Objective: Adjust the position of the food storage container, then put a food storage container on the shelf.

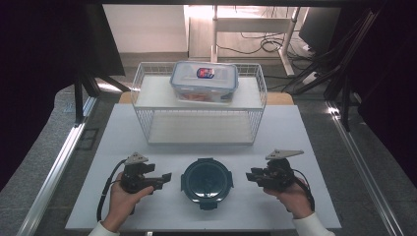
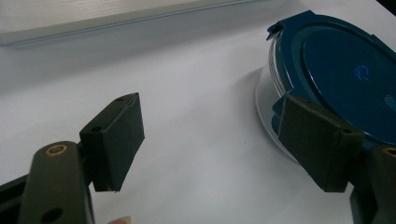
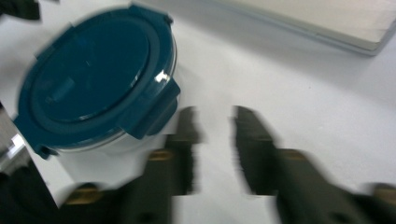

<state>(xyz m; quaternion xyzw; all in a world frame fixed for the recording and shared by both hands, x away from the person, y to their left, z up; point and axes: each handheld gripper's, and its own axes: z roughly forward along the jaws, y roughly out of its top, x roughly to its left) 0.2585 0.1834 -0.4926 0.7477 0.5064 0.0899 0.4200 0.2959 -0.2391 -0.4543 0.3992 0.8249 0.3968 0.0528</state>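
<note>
Round tub (image 1: pixel 206 180) with the dark blue clip lid sits on the white table (image 1: pixel 314 206), near the front edge, squarely between the two hands. Left gripper (image 1: pixel 166 178) has its jaws spread wide, empty, pointing right at the tub, just beside its rim. Right gripper (image 1: pixel 251 175) points left at it from about the same gap; its jaws stand a little apart, holding nothing. Neither looks nearer, I'd say. Behind, a wire rack (image 1: pixel 142 88) carries a rectangular box (image 1: pixel 204 81) on its top shelf.
</note>
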